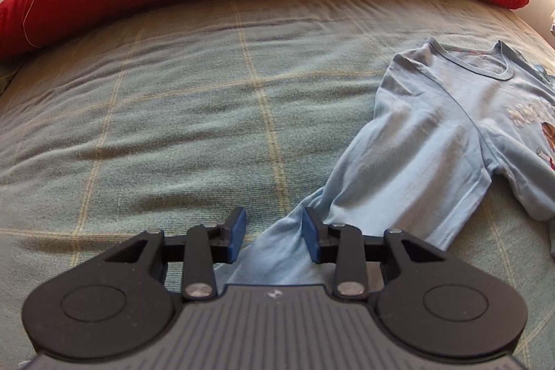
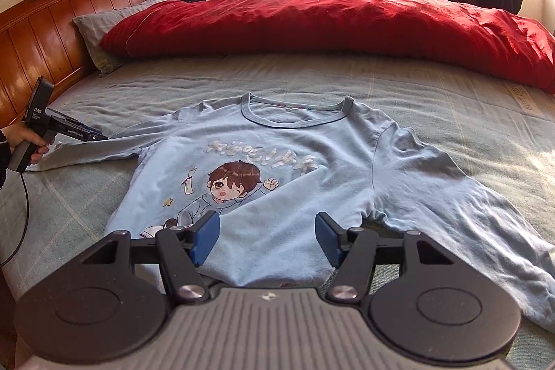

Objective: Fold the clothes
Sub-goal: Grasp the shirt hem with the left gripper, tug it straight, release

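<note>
Shirt (image 2: 298,169) is lying flat and face up on the bed (image 1: 138,127), in front of a big red blanket (image 2: 312,23), with both sleeves spread out. The left gripper (image 1: 274,240) is reaching over the end of one sleeve (image 1: 277,245) with its fingers apart, and the right gripper (image 2: 267,238) is hanging over the bottom edge, fingers apart too. It looks like folding is just starting, so next the left fingers need to close on the sleeve and bring it across the shirt.
</note>
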`<state>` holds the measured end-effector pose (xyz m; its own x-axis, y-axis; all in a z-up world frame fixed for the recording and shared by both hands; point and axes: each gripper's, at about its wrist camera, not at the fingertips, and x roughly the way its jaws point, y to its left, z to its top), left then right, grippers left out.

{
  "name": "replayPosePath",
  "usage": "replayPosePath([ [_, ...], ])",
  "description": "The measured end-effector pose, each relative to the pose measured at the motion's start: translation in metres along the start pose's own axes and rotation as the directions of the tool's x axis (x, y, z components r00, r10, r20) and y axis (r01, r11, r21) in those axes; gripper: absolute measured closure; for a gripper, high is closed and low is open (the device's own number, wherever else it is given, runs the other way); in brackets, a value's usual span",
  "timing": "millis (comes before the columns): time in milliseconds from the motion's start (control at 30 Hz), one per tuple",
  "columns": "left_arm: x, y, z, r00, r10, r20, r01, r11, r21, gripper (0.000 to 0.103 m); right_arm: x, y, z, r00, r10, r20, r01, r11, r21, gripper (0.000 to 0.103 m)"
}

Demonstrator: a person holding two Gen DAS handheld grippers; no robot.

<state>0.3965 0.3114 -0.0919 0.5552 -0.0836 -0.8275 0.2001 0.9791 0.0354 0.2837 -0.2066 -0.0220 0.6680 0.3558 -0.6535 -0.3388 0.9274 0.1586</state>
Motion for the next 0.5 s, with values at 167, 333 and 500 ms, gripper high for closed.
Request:
replayPosePath([
  [167, 0.001, -0.007, 0.001, 0.999, 0.027, -0.025, -0.027, 1.0, -0.005, 0.073, -0.001, 0.003, 0.0, 1.0, 0.002, 0.006, -0.002, 1.0, -0.009, 0.038],
  [333, -0.006, -0.023, 0.002, 0.998, 0.058, -0.01, -0.059, 0.998, -0.009, 0.103, -0.007, 0.002, 0.002, 1.0, -0.003, 0.024, 0.003, 1.0, -0.01, 0.038],
  [500, -0.011, -0.021, 0.01, 0.991, 0.133, 0.034, -0.131, 0.99, -0.06, 0.103, -0.008, -0.001, 0.001, 1.0, -0.008, 0.029, 0.007, 1.0, 0.01, 0.038],
])
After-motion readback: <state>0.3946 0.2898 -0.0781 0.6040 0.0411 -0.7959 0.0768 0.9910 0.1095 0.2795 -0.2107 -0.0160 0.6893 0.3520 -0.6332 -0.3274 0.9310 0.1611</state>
